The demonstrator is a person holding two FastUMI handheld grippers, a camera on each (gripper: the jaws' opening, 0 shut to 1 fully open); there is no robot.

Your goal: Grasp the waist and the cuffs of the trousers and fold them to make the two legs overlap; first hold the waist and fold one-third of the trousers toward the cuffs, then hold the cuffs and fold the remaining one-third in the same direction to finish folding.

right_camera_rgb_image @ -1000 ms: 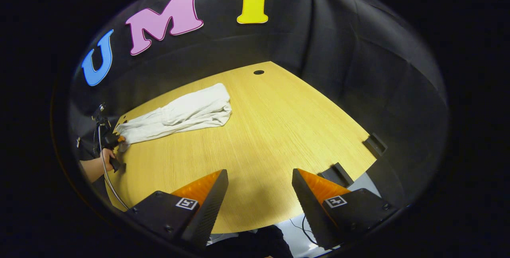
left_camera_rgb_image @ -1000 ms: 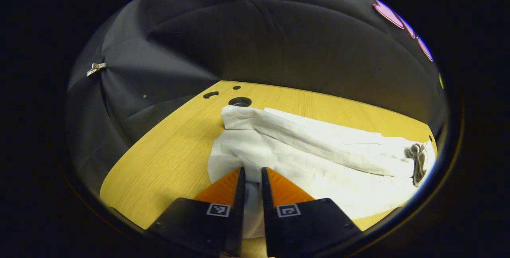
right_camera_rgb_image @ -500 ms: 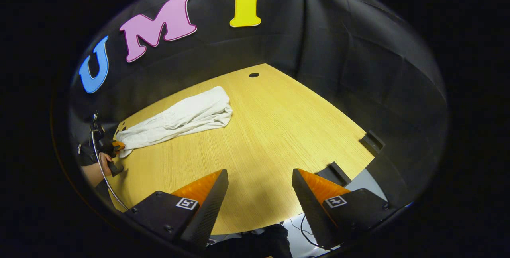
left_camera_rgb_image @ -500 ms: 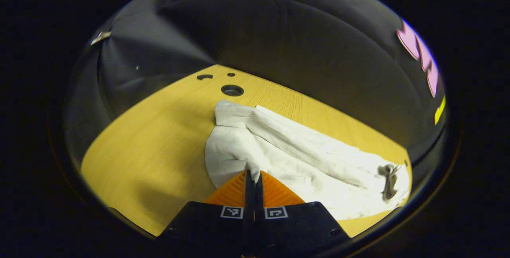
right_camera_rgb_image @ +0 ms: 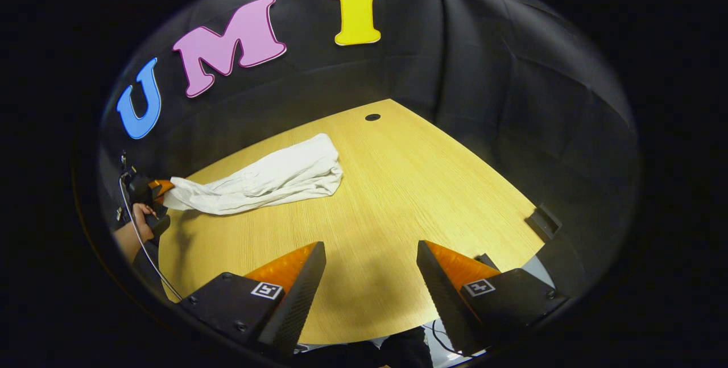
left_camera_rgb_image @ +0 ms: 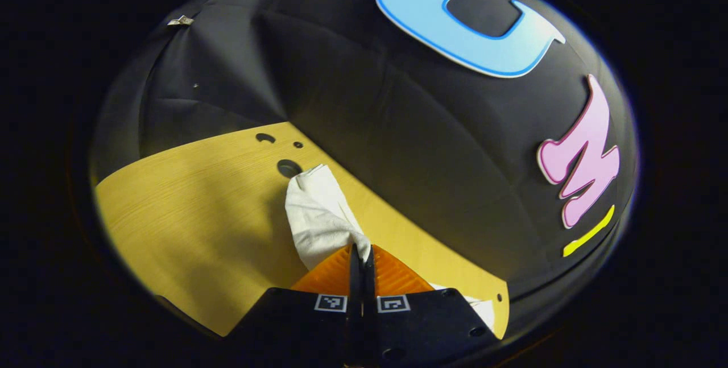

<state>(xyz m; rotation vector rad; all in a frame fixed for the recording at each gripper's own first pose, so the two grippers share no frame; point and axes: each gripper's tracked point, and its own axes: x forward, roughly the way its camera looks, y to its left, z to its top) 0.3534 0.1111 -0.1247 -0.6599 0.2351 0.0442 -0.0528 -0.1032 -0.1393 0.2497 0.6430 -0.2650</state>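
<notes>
Trousers (right_camera_rgb_image: 267,177) in left claw (left_camera_rgb_image: 360,254)

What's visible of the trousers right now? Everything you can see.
The trousers are white, soft, wrinkled cloth, lying lengthwise on the wooden table, legs bunched together. The left gripper is shut on one end and holds it raised off the tabletop; the far end lies flat in a rounded fold. The right gripper is open, apart from them.

Left gripper (left_camera_rgb_image: 359,254): fingers pressed together, pinching white cloth, raised off the worktop at its left edge; a hand (right_camera_rgb_image: 139,226) grips its handle. Right gripper (right_camera_rgb_image: 369,277): fingers spread wide, hovering above the worktop's near edge, holding nothing.
</notes>
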